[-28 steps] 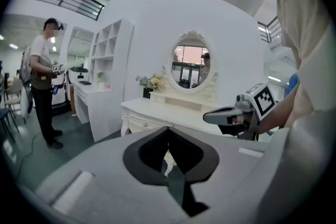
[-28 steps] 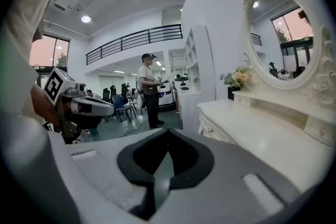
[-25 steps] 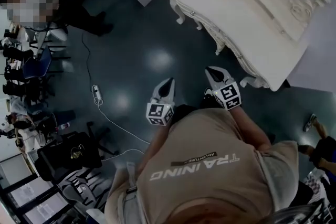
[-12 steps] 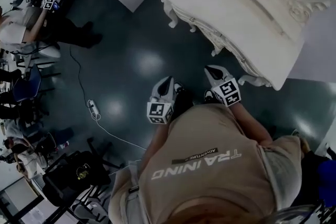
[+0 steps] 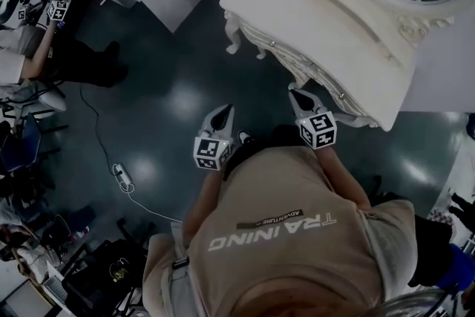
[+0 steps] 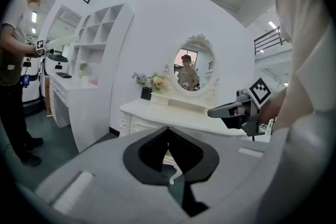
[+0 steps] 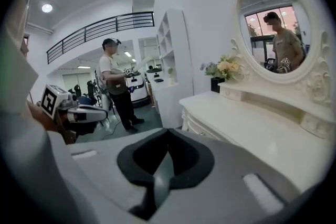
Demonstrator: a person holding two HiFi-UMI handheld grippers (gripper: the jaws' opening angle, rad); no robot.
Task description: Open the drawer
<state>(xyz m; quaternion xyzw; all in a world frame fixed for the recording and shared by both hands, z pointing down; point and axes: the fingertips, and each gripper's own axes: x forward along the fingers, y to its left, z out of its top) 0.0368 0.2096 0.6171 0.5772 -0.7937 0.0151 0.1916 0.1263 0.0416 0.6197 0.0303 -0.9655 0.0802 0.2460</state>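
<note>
The dressing table [image 5: 334,26] looks smooth and painted white; the floor [image 5: 171,85] beside it is dark and glossy; my shirt [image 5: 282,256] is matt cloth.

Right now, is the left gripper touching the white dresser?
Apart. The head view shows a stretch of dark floor between the left gripper and the dresser.
</note>
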